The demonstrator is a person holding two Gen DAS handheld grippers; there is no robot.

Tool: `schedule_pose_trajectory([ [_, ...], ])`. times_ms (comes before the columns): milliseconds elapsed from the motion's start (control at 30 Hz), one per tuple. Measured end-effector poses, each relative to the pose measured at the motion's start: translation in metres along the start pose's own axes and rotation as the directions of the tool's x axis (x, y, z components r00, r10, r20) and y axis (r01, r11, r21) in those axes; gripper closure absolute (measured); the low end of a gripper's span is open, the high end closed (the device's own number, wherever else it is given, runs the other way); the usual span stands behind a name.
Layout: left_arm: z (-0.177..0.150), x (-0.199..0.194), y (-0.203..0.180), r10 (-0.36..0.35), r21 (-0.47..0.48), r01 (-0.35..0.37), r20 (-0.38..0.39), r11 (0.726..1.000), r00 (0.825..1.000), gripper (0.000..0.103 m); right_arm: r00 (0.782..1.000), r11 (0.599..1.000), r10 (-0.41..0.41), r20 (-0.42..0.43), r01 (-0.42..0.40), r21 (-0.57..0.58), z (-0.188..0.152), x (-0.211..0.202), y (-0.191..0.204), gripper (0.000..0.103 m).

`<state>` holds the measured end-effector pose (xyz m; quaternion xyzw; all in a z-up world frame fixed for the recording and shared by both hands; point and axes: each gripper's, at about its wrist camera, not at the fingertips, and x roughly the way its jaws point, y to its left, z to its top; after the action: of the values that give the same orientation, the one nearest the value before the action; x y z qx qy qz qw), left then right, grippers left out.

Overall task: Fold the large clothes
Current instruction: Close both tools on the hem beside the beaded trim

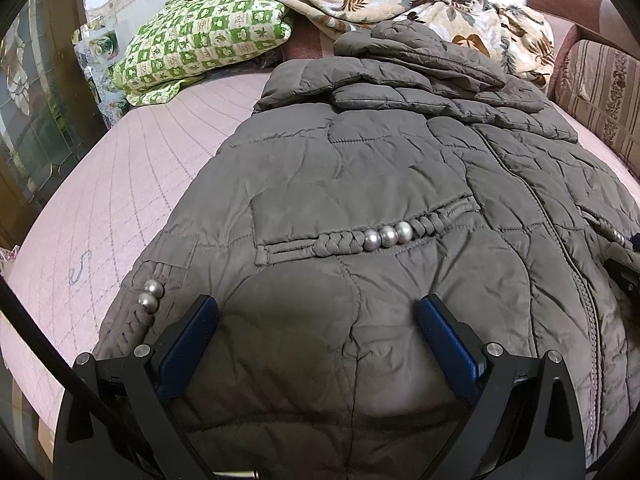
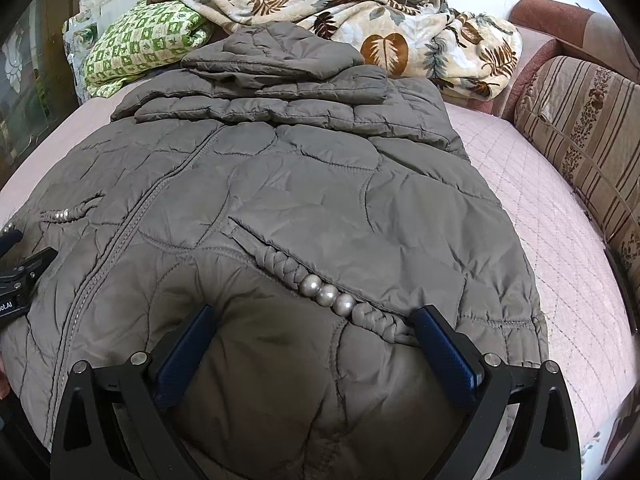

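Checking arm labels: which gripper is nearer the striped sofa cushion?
Right. The right gripper is over the jacket half beside the striped cushion; the left gripper is over the far half.

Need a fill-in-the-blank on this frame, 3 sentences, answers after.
1. The grey quilted jacket lies on a ___ quilted bed cover.
2. Both the left gripper and right gripper are ___.
3. The pocket trim in the left view carries ___ silver beads.

Answers: pink; open; three
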<state>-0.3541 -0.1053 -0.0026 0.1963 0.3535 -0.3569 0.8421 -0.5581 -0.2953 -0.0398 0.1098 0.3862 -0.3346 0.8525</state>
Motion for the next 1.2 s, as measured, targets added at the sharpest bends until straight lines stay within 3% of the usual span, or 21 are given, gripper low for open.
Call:
schedule_pose_trajectory([
  [433, -0.024, -0.024, 0.004, -0.004, 0.027, 0.001, 0.095, 1.000, 0.996, 0.003, 0.998, 0.998, 0.062, 0.006, -0.062, 0.020, -0.018, -0.017, -0.011, 0.001],
  [633, -0.038, -0.036, 0.007, -0.012, 0.028, 0.010, 0.106, 1.000, 0.994, 0.003, 0.994, 0.994, 0.110, 0.026, -0.109, -0.016, -0.032, -0.027, -0.016, 0.001],
  [967, -0.047, -0.043, 0.009, -0.018, 0.052, 0.013, 0.100, 0.999, 0.995, 0.003, 0.995, 0.996, 0.088, 0.046, -0.087, -0.013, -0.041, -0.029, -0.012, 0.001],
  [1200, -0.048, -0.056, 0.032, -0.028, -0.008, 0.029, 0.085, 1.000, 0.996, 0.003, 0.995, 0.996, 0.086, 0.055, -0.085, -0.021, -0.048, -0.042, -0.012, 0.001],
])
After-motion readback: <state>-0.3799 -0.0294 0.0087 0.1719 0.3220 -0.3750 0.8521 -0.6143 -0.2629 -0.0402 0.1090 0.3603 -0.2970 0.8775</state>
